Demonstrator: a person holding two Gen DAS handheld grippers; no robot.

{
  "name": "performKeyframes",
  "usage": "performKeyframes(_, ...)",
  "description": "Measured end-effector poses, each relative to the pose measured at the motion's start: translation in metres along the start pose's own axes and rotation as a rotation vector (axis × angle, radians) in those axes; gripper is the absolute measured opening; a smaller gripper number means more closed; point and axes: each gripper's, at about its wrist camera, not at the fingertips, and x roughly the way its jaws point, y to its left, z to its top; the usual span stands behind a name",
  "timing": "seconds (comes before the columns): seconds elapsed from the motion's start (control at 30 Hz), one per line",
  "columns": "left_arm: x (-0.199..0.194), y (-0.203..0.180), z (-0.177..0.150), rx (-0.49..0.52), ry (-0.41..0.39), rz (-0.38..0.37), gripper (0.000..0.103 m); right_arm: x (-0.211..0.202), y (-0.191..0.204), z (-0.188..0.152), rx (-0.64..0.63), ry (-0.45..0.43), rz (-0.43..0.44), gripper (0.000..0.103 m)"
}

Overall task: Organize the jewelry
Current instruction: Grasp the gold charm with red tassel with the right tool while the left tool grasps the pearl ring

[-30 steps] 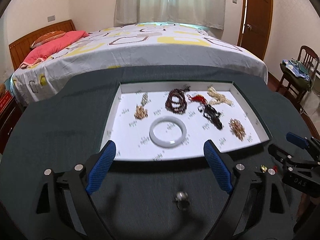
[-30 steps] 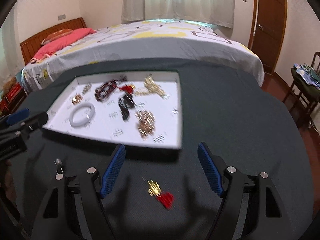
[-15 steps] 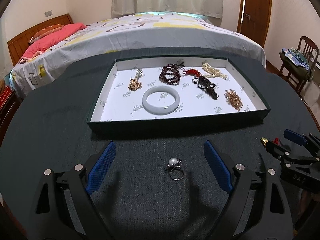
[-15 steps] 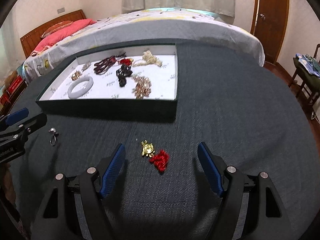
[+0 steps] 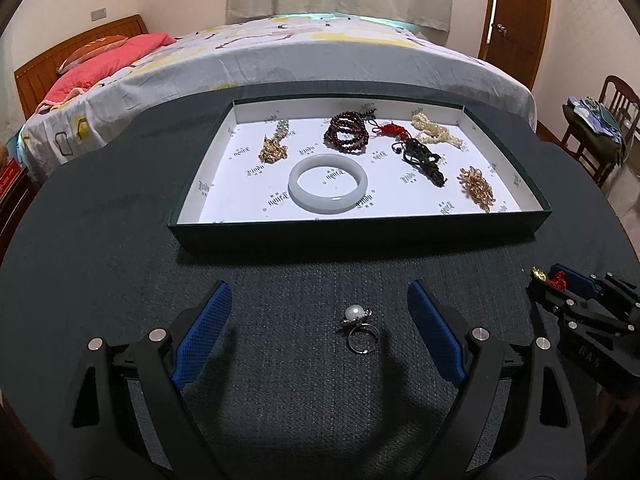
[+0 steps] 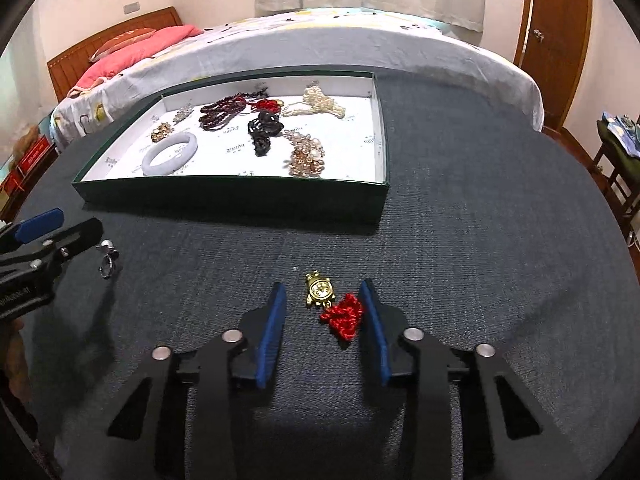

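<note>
On a dark cloth table before the jewelry tray (image 6: 224,194), the right gripper (image 6: 323,312) has just been closing around a gold charm with a red knotted cord (image 6: 334,304), not yet pinched, so it likely must finish closing, while the left gripper (image 5: 319,322), jaws wide apart, straddles a pearl ring (image 5: 359,328).

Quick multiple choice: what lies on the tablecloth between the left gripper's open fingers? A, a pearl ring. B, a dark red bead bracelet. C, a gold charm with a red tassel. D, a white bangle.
A: the pearl ring lies on the dark cloth between the left gripper's wide-open fingers, while the white bangle and dark red bead bracelet sit in the tray.
</note>
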Motion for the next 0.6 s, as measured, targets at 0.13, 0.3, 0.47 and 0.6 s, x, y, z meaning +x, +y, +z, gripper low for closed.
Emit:
performKeyframes(0.13,0.0009,-0.0002,-0.0008,0.003,0.003,-0.001,0.087,-0.0012,-0.0012,-0.0010,0.015,-0.001,0.016,0.021)
performKeyframes(0.3,0.0007,0.0024,-0.0022,-0.005,0.008,-0.011,0.087,-0.0020,-0.0031,-0.0019,0.040,0.000,0.038,0.016)
performKeyframes(0.47,0.0021,0.0024,-0.0048,-0.005,0.014,-0.027,0.087,-0.0028,-0.0059,-0.0021,0.057,-0.002,0.050,0.016)
performKeyframes(0.6,0.0068,0.0006,-0.0074,-0.006,0.035,-0.042,0.087,-0.0028,-0.0064,-0.0025,0.062,-0.002,0.059,0.016)
